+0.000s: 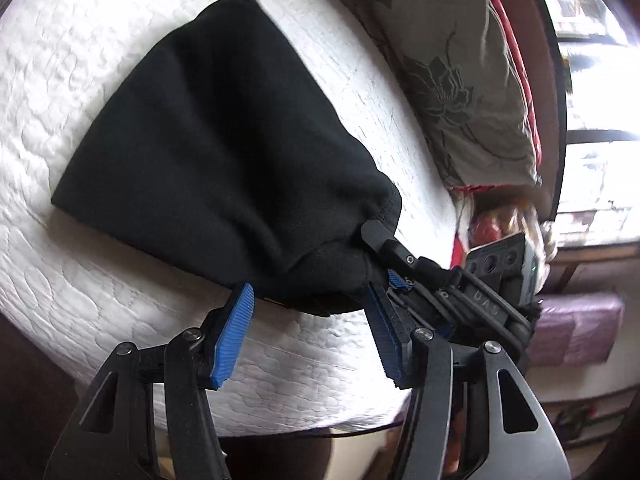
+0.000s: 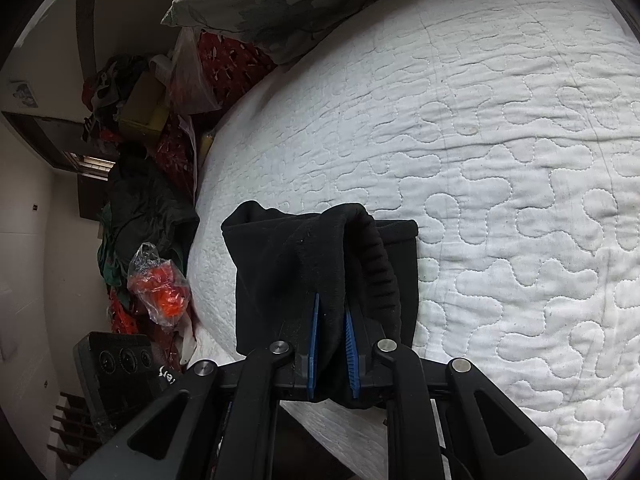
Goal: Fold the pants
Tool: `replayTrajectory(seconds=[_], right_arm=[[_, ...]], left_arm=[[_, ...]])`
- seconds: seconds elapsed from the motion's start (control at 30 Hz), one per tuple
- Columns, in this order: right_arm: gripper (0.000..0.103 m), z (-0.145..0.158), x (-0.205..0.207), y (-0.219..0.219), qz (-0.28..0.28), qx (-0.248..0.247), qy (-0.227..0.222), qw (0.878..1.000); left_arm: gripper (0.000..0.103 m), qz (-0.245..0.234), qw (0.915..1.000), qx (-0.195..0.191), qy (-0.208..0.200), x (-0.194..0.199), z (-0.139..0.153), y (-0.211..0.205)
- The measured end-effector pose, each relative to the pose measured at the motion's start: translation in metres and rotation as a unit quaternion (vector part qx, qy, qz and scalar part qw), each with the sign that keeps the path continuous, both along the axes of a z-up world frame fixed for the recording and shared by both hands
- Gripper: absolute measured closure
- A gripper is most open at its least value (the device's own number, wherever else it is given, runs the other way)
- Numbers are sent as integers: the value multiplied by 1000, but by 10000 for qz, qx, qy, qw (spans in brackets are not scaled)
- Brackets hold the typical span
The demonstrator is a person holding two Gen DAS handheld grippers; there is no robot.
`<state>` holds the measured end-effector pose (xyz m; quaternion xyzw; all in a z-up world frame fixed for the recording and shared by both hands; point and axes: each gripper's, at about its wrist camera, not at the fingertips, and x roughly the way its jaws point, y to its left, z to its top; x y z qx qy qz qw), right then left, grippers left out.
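Both tongs meet black pants [image 1: 224, 152]; lettering unreadable.

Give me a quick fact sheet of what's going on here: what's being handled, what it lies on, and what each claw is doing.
item: black pants, bunched into a folded bundle
surface: white quilted bed cover
left gripper: open, blue pads apart, at the bundle's near edge, holding nothing
right gripper: shut on the pants' edge, fabric pinched between its blue pads
nearby: floral pillow at the bed's edge
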<state>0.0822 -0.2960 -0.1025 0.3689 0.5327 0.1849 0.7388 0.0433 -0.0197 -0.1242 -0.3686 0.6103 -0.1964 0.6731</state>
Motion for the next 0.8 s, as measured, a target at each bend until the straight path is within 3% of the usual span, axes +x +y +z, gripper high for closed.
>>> replayTrajectory(seconds=[0.17,0.43,0.5,0.53,0.6,0.73,0.8], right_arm=[[89,-7,1,-6,-71,160,117,9998],[88,-12,0,-10,-173,362,168,9991],[88,-14,0,-11,-191,403,172,9989],[88,-14,1,-11,-192,397,175,9989],[89,-12,2,-10,-184,298,137,9993],[94,4,-3,-8,-154,40,-57,9999],[94,16,-10,-10,-118,-10,-260,9996]], left_arm=[[47,650,9887,-920,985,-2,-19,6],[49,1038,9805,-891,1411,21,-27,1],[73,882,9787,-762,1690,25,-36,-6],[92,729,9785,-653,1815,29,-41,-11],[95,606,9752,-736,1999,30,-44,-18],[96,364,9851,-491,1606,27,-24,-26],[96,377,9826,-545,1736,25,-35,-32]])
